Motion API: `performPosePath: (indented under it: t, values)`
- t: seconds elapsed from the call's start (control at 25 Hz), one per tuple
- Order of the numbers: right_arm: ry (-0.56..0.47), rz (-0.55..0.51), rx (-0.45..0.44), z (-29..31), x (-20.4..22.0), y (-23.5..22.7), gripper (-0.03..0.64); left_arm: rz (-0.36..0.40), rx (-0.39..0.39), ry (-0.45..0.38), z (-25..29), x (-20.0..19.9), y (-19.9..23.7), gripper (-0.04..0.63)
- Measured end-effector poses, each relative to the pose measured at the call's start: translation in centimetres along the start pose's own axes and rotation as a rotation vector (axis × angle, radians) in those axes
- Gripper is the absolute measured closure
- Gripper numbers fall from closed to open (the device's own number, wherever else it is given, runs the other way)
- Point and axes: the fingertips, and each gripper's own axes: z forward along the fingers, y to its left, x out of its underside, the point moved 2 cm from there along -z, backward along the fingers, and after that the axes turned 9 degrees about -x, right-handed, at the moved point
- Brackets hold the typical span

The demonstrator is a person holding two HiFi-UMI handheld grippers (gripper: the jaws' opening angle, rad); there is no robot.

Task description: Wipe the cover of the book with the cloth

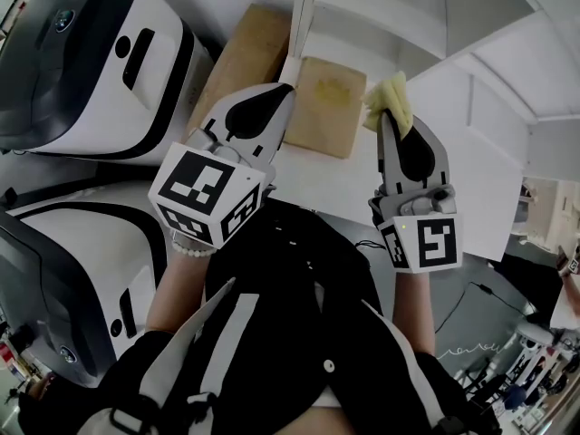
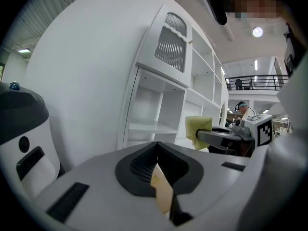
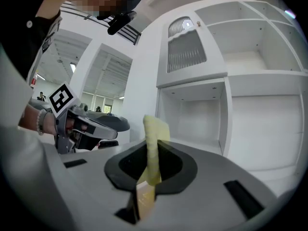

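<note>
Cloth, yellow and crumpled, is pinched between the jaws of the right gripper and sticks out beyond their tips. The left gripper has its jaws pressed together. A thin tan strip shows in the slit between them, and I cannot tell if it is gripped. The book lies flat on the white table, just ahead, between both gripper tips and close beside the left one.
</note>
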Motion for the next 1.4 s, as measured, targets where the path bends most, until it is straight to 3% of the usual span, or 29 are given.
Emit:
performPosePath:
  t: [0.72,1.4]
  values:
    - [0.013,0.003,-0.024,0.1,0.0,0.1,0.580,-0.006,0.034,-0.053,-0.7,-2.1,-1.3,0.594]
    - [0.036,-0.020,-0.076,0.7,0.3,1.4,0.580,-0.009,0.053,-0.047,-0.9,-2.3,-2.0,0.594]
